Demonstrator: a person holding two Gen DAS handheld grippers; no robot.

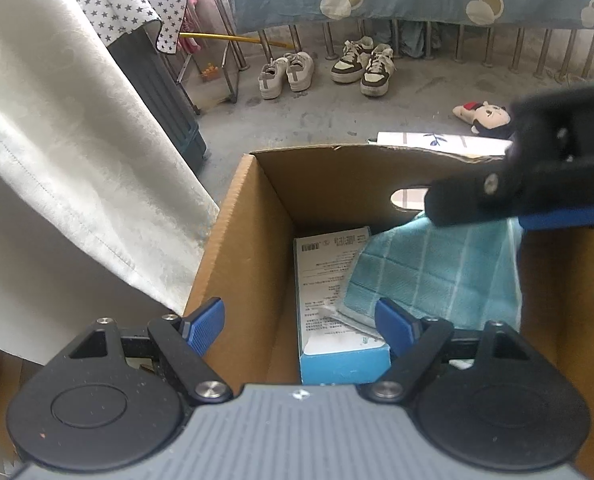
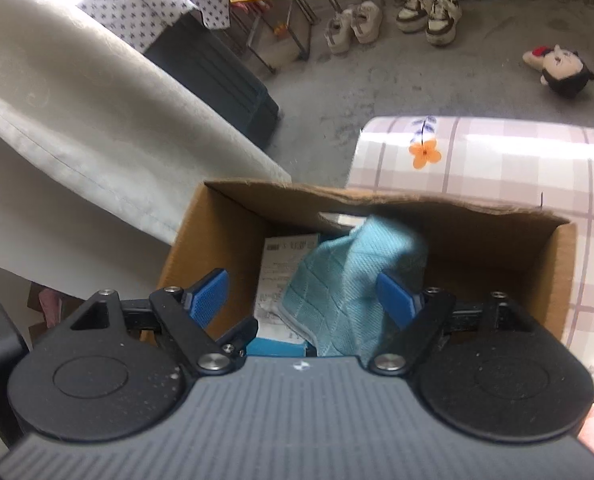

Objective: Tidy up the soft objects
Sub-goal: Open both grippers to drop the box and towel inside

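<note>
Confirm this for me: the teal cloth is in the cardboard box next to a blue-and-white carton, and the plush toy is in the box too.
Wrong on the plush toy: it lies on the grey floor beyond the cardboard box, not in it, as the right wrist view shows. The rest stands: the teal cloth is in the box beside the blue-and-white carton.

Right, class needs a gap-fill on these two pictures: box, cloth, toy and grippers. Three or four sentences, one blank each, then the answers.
1. The teal cloth lies inside the ____ box.
2. Under the cloth lies a flat carton with printed ____ on it.
3. The plush toy lies on the ____, outside the box.
4. The right gripper and the left gripper both have their jaws ____.

Missing words: cardboard; text; floor; open
</note>
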